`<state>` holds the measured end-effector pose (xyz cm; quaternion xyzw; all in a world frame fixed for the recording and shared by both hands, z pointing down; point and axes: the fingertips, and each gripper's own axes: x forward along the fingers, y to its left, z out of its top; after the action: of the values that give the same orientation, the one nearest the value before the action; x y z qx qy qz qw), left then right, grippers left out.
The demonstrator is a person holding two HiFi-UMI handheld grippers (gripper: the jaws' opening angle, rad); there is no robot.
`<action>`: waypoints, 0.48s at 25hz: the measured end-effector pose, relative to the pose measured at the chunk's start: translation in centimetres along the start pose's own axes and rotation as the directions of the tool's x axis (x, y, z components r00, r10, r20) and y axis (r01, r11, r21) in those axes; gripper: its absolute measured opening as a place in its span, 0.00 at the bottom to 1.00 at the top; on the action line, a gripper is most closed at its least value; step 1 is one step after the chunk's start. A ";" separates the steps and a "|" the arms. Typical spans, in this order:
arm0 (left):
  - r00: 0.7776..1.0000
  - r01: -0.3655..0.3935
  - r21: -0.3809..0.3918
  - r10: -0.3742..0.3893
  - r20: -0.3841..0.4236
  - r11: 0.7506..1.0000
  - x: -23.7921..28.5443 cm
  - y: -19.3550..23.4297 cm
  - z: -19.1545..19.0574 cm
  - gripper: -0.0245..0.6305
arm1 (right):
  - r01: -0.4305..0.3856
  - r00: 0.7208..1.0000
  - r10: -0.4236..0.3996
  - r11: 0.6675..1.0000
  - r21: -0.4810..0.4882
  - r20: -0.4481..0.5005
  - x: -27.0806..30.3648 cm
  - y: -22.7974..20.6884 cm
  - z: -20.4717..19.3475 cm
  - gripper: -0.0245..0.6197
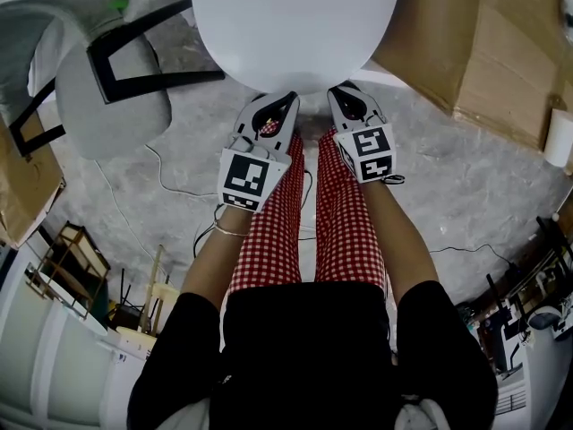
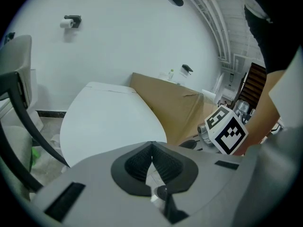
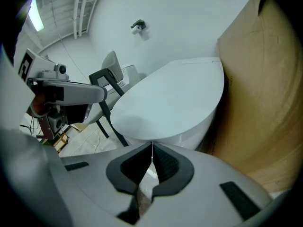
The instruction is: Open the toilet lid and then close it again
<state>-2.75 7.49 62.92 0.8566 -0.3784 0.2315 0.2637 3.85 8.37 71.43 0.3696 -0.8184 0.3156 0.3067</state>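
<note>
The white toilet lid point(image 1: 295, 21) lies flat and closed at the top of the head view; it shows again as the toilet lid point(image 2: 111, 122) and the toilet lid point(image 3: 173, 100). My left gripper point(image 1: 285, 97) points at its front edge from just short of it, jaws shut with nothing between them. My right gripper point(image 1: 343, 89) sits beside it, also at the front rim, jaws closed and empty. In the gripper views the left gripper point(image 2: 152, 145) and right gripper point(image 3: 152, 146) have their pads pressed together. Whether the tips touch the lid is unclear.
A grey chair point(image 1: 107, 70) with black frame stands left of the toilet. Brown cardboard point(image 1: 488, 43) leans at the right. A paper roll point(image 1: 559, 138) lies at the far right. Cables point(image 1: 170, 186) trail on the concrete floor. Shelving with tools lines the lower left and right.
</note>
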 end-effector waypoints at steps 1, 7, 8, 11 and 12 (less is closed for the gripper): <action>1.000 -0.001 0.002 0.001 -0.002 1.000 0.0 0.0 0.0 0.04 | 0.003 1.000 -0.003 1.000 -0.012 0.002 0.0 0.0 0.1 0.07; 1.000 -0.007 -0.001 0.007 -0.003 1.000 -0.2 0.3 -0.1 0.04 | 0.001 0.999 0.001 0.999 -0.037 0.047 -0.1 0.1 0.3 0.07; 1.000 -0.008 0.001 0.008 -0.003 1.000 -0.3 0.4 -0.2 0.04 | 0.001 0.999 0.001 1.000 -0.030 0.053 -0.2 0.0 0.4 0.07; 1.000 -0.011 0.002 0.011 -0.006 1.000 -0.5 0.5 -0.3 0.04 | 0.001 0.997 -0.001 1.000 0.000 0.077 -0.3 0.0 0.5 0.07; 1.000 -0.012 0.001 0.012 -0.007 1.000 -0.6 0.5 -0.4 0.04 | 0.002 0.996 -0.002 1.000 0.005 0.085 -0.5 0.1 0.6 0.07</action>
<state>-3.59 7.77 63.04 0.8534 -0.3828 0.2362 0.2633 3.88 8.12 70.68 0.3842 -0.8295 0.3013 0.2712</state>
